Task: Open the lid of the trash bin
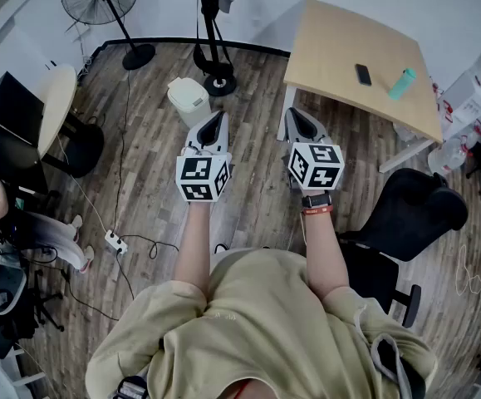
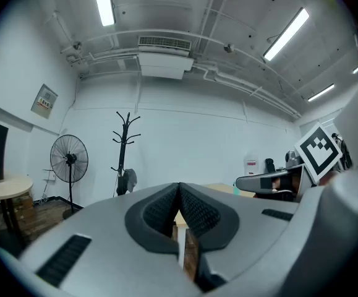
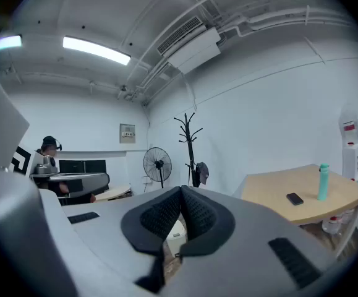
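On the wooden floor [image 1: 248, 181] ahead of the person stands the trash bin [image 1: 188, 100], a small white one. It is near the round foot of the fan [image 1: 138, 56] and the foot of the coat rack [image 1: 218, 81], and well apart from both grippers.

The left gripper [image 1: 216, 120] and the right gripper [image 1: 296, 117] are held side by side at about the same height, with both arms stretched forward. Their own views show each pair of jaws pressed together at the tips, with nothing between them. I judge this to be a ready posture. The bin is not yet reached, and closed jaws would serve to push or lift a lid edge.

The right gripper looks roughly toward the bin, which shows pale through the small gap under its jaw tips. The left one looks more toward the light wooden table [image 1: 348, 48].

The bin stands upright, its long axis vertical. Its lid [image 1: 185, 90] is on top and appears shut. I cannot tell which side has the hinge.
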A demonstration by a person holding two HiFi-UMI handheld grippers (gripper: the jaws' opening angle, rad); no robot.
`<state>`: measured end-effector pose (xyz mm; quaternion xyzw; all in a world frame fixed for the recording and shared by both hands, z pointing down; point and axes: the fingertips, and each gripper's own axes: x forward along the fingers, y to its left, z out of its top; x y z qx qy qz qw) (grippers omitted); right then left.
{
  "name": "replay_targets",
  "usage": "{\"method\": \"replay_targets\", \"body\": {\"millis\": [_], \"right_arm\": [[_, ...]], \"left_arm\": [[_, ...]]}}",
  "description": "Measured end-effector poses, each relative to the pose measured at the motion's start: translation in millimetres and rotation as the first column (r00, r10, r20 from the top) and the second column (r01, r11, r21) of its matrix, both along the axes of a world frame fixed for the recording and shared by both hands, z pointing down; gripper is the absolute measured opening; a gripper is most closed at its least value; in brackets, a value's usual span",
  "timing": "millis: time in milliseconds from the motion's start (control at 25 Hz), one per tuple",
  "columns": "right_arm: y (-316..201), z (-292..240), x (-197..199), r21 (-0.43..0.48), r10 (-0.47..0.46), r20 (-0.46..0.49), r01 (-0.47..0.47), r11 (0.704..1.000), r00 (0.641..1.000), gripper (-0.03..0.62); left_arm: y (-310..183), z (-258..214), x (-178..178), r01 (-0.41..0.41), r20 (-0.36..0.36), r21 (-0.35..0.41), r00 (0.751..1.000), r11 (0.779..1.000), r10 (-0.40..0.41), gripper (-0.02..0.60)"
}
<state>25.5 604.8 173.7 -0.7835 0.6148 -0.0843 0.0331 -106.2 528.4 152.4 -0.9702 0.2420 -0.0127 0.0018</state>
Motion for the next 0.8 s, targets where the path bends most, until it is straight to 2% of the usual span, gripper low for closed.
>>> {"method": "replay_targets", "body": {"millis": [200,440,640,800], "right_arm": [[14,14,18,0.001,-0.011,0.017,0.011,1.0,1.0,0.014],[17,44,35,-0.031,-0.03,0.073,0.032,0.999,0.997,0.014],[-4,51,51,-0.025,-0.034,0.104,0.037,0.999,0.994,0.014],[-50,64,56,-0.023,-0.048,0.133,0.051,0.998,0.99,0.015]], "left_arm": [[18,12,23,0.004,-0.009,-0.014,1.0,1.0,-0.004,0.023],[25,44,38,0.026,0.024,-0.064,0.999,0.998,-0.024,0.023],[10,52,55,0.035,0.033,-0.073,0.999,0.997,-0.033,0.023],[-31,66,66,0.031,0.04,-0.084,0.999,0.996,-0.028,0.023]]}}
